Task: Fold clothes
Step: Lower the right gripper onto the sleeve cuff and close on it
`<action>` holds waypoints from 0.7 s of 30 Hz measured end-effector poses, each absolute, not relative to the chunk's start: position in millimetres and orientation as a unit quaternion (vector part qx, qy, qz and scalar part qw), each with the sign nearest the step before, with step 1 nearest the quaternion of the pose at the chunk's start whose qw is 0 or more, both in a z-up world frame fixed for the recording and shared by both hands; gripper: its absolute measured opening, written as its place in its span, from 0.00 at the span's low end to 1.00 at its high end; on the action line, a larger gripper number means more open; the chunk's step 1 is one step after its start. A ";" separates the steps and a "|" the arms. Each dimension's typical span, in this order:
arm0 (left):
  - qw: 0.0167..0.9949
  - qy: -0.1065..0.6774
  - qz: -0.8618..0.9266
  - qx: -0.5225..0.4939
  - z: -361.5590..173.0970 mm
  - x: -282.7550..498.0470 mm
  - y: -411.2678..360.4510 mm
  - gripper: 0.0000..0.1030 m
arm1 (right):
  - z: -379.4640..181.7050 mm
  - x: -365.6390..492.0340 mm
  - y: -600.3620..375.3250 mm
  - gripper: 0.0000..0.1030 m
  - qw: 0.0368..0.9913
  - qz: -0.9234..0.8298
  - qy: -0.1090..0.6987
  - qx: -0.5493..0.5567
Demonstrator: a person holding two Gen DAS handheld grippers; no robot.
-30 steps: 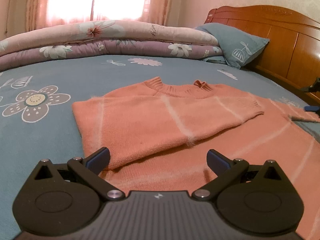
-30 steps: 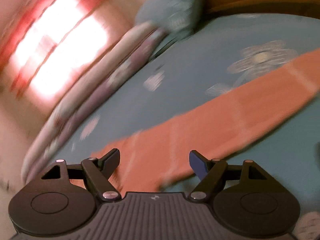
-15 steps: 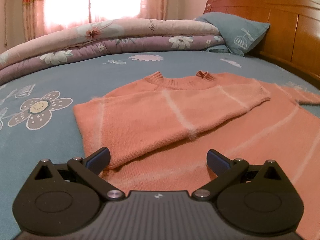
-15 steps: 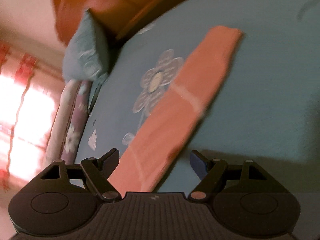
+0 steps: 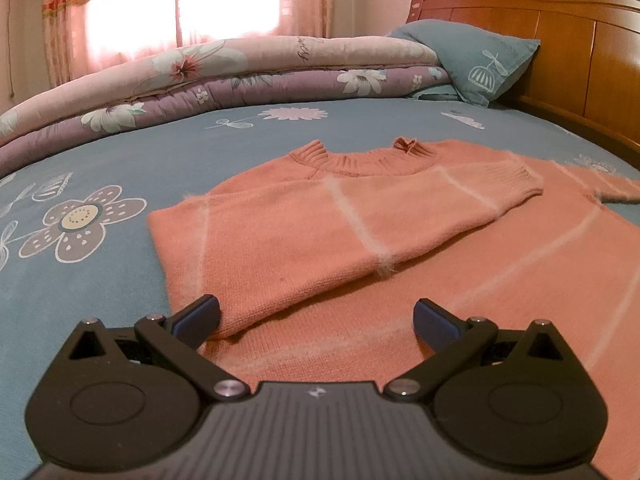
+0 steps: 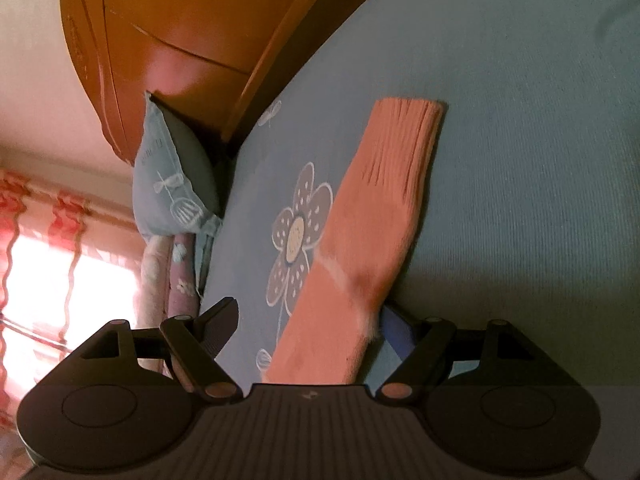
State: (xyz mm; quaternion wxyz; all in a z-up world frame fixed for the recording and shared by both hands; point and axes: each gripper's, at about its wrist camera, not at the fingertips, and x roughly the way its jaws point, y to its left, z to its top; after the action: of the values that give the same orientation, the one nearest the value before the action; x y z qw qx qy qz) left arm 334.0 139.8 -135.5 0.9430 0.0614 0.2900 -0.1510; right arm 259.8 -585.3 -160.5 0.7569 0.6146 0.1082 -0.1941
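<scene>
Both grippers' jaws are wide: left (image 5: 316,316) over the sweater (image 5: 320,232), right (image 6: 308,324) around the sleeve (image 6: 360,264). A shallow pinch could drop it.

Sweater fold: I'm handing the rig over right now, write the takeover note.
Left gripper: open, empty, low over the sweater near its hem.
Right gripper: open, the unfolded sleeve between its fingers, not clamped.
Sweater lies flat on the blue bedsheet, collar toward the quilt.
Done: one sleeve folded across the chest.
Left: grip and fold the other sleeve in, then fold the body.
</scene>
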 end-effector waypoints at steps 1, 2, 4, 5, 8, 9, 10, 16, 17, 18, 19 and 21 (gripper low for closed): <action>0.943 0.290 -0.151 0.062 -135.5 334.0 139.6 1.00 | -161.4 259.9 -586.7 0.79 0.759 -0.193 0.102 0.614; 0.943 0.290 -0.151 0.062 -135.6 334.0 139.4 1.00 | -162.4 260.0 -588.1 0.79 0.760 -0.192 0.095 0.613; 0.943 0.290 -0.150 0.064 -135.6 333.8 139.0 1.00 | -163.2 260.9 -590.5 0.79 0.764 -0.191 0.086 0.610; 0.943 0.290 -0.150 0.064 -135.5 333.9 139.0 1.00 | -162.8 261.5 -590.4 0.79 0.767 -0.190 0.086 0.607; 0.943 0.291 -0.150 0.066 -135.4 334.0 138.7 1.00 | -161.5 261.9 -587.8 0.79 0.768 -0.194 0.095 0.602; 0.943 0.291 -0.149 0.067 -135.4 333.9 138.4 1.00 | -159.6 261.3 -583.3 0.79 0.770 -0.198 0.108 0.597; 0.943 0.291 -0.149 0.068 -135.4 333.8 138.0 1.00 | -157.8 261.5 -579.2 0.79 0.772 -0.200 0.120 0.592; 0.942 0.292 -0.145 0.077 -136.0 333.9 135.0 1.00 | -153.3 272.8 -581.4 0.84 0.776 -0.198 0.129 0.585; 0.942 0.292 -0.145 0.077 -136.0 333.9 135.1 1.00 | -153.2 273.8 -585.2 0.84 0.777 -0.192 0.128 0.586; 0.942 0.292 -0.145 0.077 -136.0 334.0 135.2 1.00 | -153.8 274.6 -589.1 0.84 0.779 -0.185 0.126 0.586; 0.942 0.292 -0.146 0.076 -136.0 334.0 135.4 1.00 | -154.5 275.0 -592.8 0.84 0.780 -0.179 0.122 0.586; 0.942 0.291 -0.146 0.075 -135.9 333.8 135.8 1.00 | -155.3 274.7 -594.7 0.84 0.783 -0.173 0.115 0.587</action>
State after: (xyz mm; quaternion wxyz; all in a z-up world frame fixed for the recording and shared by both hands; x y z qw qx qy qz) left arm 333.8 135.8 -135.9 0.9424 0.0753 0.2914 -0.1460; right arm 274.7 -594.7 -155.3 0.7825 0.5868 0.1151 -0.1734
